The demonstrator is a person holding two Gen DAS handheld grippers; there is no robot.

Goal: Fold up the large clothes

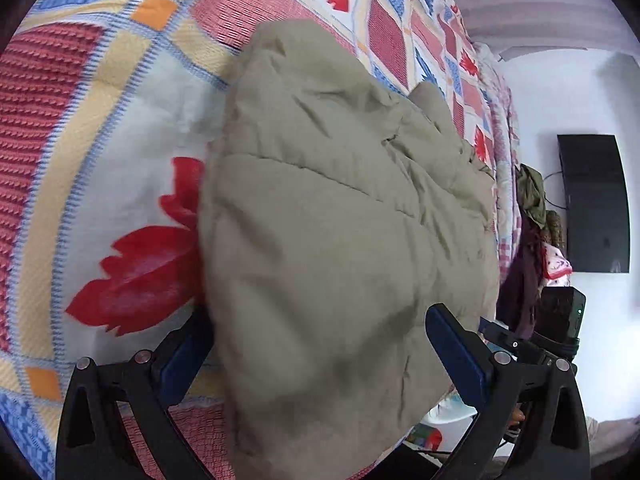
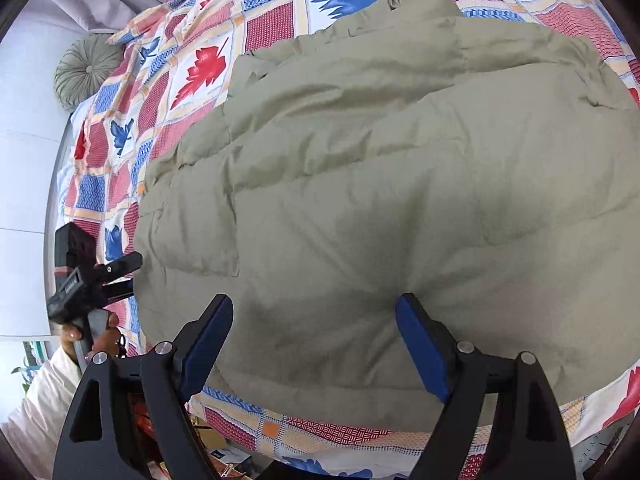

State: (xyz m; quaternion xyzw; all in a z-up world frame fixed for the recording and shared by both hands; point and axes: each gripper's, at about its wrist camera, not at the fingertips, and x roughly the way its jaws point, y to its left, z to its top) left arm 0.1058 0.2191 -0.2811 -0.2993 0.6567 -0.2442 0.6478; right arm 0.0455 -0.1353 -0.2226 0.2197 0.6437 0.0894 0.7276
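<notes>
The khaki padded jacket (image 2: 360, 184) lies spread on the leaf-patterned quilt (image 2: 192, 68) – the left gripper (image 1: 316, 344) and the right gripper (image 2: 316, 332) both stand wide open at its near edge, blue fingers (image 2: 424, 348) either side of the puffed fabric, neither clamping it.

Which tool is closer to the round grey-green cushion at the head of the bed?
Left, judging by the right wrist view: the left tool sits on the jacket's cushion side; the right tool is farther along the hem.
</notes>
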